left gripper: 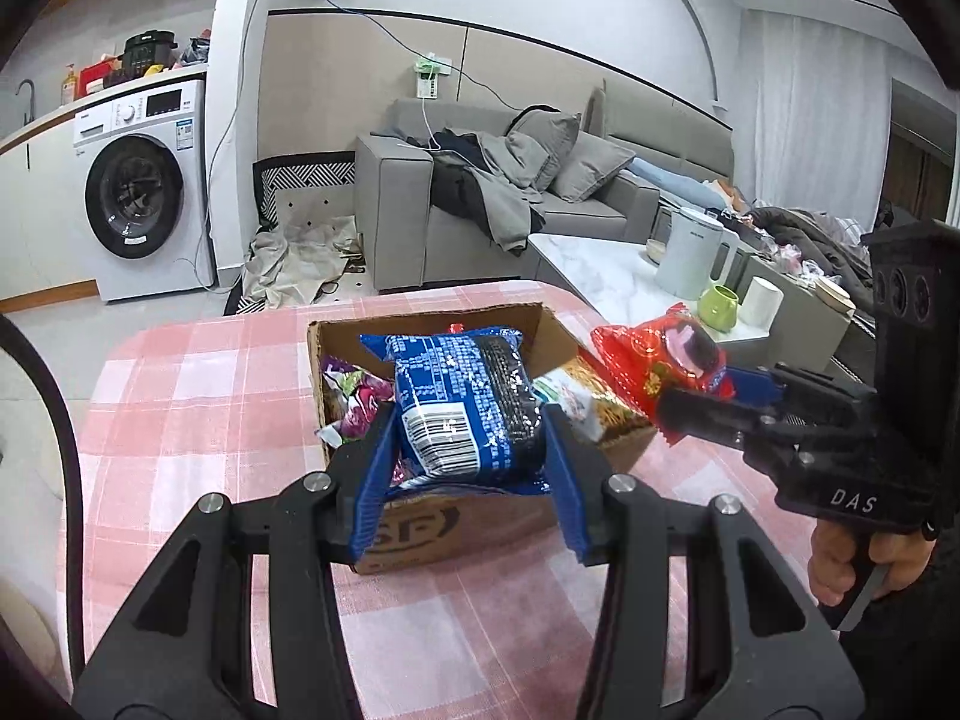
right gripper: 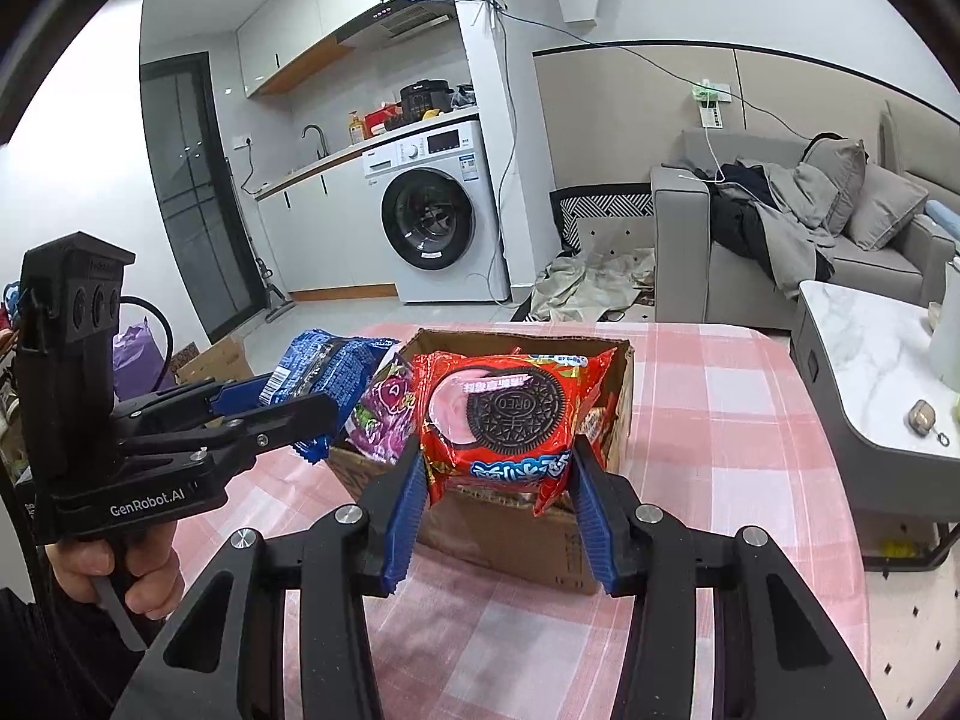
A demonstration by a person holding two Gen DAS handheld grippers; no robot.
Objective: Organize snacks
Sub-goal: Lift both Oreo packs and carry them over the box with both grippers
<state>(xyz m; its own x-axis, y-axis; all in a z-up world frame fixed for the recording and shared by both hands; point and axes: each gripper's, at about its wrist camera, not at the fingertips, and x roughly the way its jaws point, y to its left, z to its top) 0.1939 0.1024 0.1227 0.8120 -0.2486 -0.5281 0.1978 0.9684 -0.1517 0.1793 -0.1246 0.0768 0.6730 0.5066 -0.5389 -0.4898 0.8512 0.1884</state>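
Observation:
A brown cardboard box (left gripper: 540, 330) (right gripper: 624, 414) with several snack packets inside stands on the pink checked tablecloth. My left gripper (left gripper: 465, 426) (right gripper: 300, 414) is shut on a blue snack packet (left gripper: 462, 402) (right gripper: 327, 369), held just above the box's left side. My right gripper (right gripper: 498, 438) (left gripper: 690, 396) is shut on a red Oreo packet (right gripper: 510, 420) (left gripper: 654, 360), held over the box's right side. A purple packet (right gripper: 390, 414) (left gripper: 360, 402) lies in the box between them. A hand grips each gripper's handle.
The round table (right gripper: 750, 420) has bare cloth all around the box. A white marble coffee table (left gripper: 606, 276) with a kettle (left gripper: 690, 252) and a green mug (left gripper: 717, 306) stands to the right. A grey sofa (left gripper: 480, 210) and a washing machine (left gripper: 144, 198) lie beyond.

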